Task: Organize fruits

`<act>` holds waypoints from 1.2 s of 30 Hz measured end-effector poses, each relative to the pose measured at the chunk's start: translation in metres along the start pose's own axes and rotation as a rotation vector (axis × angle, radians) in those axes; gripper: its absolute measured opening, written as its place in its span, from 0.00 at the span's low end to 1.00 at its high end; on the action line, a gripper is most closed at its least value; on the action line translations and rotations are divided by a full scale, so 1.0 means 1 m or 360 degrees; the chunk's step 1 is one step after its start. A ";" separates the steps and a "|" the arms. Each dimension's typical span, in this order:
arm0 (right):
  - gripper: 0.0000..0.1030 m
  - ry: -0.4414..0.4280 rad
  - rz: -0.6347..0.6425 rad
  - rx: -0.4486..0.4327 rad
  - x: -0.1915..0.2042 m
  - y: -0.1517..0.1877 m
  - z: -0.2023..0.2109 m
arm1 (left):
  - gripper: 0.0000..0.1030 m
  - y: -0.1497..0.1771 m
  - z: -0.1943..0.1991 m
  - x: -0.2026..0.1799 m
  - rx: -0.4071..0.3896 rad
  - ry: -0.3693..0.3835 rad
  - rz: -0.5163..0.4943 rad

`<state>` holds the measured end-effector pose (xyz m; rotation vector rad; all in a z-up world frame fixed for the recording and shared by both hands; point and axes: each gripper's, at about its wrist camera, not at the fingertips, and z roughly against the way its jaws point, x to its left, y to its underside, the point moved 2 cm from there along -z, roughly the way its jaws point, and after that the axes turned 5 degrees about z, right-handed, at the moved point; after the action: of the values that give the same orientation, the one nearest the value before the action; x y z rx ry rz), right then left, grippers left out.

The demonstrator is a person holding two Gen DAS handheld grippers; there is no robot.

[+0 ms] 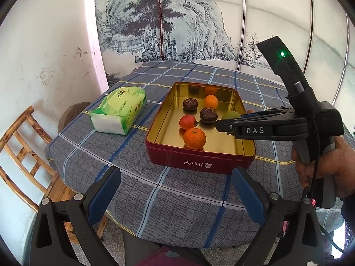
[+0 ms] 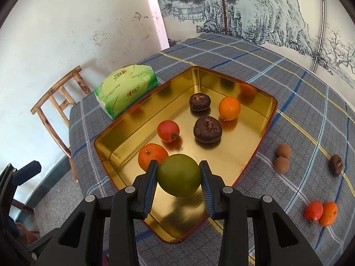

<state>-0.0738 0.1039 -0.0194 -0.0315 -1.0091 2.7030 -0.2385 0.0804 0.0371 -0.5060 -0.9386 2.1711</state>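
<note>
A red tin box (image 1: 195, 163) with a gold inside (image 2: 124, 137) stands on the checked tablecloth. In it lie two oranges (image 1: 194, 138) (image 2: 229, 108), a red tomato (image 2: 168, 130) and two dark brown fruits (image 2: 207, 129). My right gripper (image 2: 179, 174) is shut on a green fruit (image 2: 178, 174) and holds it above the tin's near end. In the left wrist view the right gripper (image 1: 224, 126) reaches over the tin from the right, with the green fruit (image 1: 230, 115) partly hidden. My left gripper (image 1: 176, 188) stands open and empty in front of the tin.
A green tissue pack (image 1: 121, 110) lies left of the tin. On the cloth right of the tin lie two brown round fruits (image 2: 282, 158), a dark fruit (image 2: 336, 164), a tomato (image 2: 313, 210) and an orange (image 2: 329, 213). A wooden chair (image 1: 24, 146) stands at the table's left.
</note>
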 end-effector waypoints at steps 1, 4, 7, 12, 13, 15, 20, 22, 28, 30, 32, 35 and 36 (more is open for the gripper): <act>0.37 0.0000 -0.0002 0.0002 -0.001 0.000 -0.001 | 0.96 0.000 0.000 0.000 0.0001 0.0001 -0.0001; 0.38 0.0001 -0.0003 0.0002 -0.001 -0.001 -0.002 | 0.97 0.004 -0.003 0.002 0.0016 0.0001 -0.0005; 0.38 0.0002 0.0001 -0.0003 0.000 -0.004 -0.003 | 0.97 0.007 -0.006 0.003 0.0032 0.0000 -0.0011; 0.38 0.0014 -0.0004 -0.0062 0.003 -0.016 0.002 | 0.97 0.005 -0.007 0.001 0.0046 -0.0007 -0.0022; 0.38 0.0013 -0.0012 -0.0078 0.004 -0.018 0.004 | 0.97 0.005 -0.007 0.001 0.0047 -0.0007 -0.0022; 0.38 0.0011 -0.0032 -0.0118 0.003 -0.023 0.011 | 0.97 0.005 -0.007 0.002 0.0048 -0.0010 -0.0023; 0.39 0.0026 -0.0029 -0.0218 0.002 -0.023 0.040 | 0.97 0.004 -0.006 0.004 0.0046 -0.0015 -0.0016; 0.41 0.0049 -0.0029 -0.0279 -0.001 -0.011 0.060 | 0.97 0.005 -0.006 0.006 0.0047 -0.0014 -0.0010; 0.57 0.0304 -0.0085 -0.0382 -0.040 0.048 0.106 | 0.97 0.006 -0.010 0.006 0.0078 -0.0007 -0.0002; 0.57 0.0382 -0.0184 -0.0358 -0.067 0.072 0.115 | 0.97 0.007 -0.011 0.003 0.0093 0.0001 -0.0012; 0.57 0.0439 -0.0305 -0.0338 -0.097 0.093 0.123 | 0.97 0.006 -0.010 -0.002 0.0086 0.0018 -0.0039; 0.57 0.0576 -0.0500 -0.0296 -0.146 0.129 0.136 | 0.97 0.004 -0.005 -0.014 0.0054 0.0060 -0.0118; 0.57 0.0623 -0.0561 -0.0285 -0.163 0.143 0.141 | 0.97 0.002 -0.003 -0.021 0.0040 0.0095 -0.0163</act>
<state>0.0355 -0.1307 -0.0163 -0.3648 -1.0172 2.1710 -0.2239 0.0657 0.0353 -0.4973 -0.8848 2.0621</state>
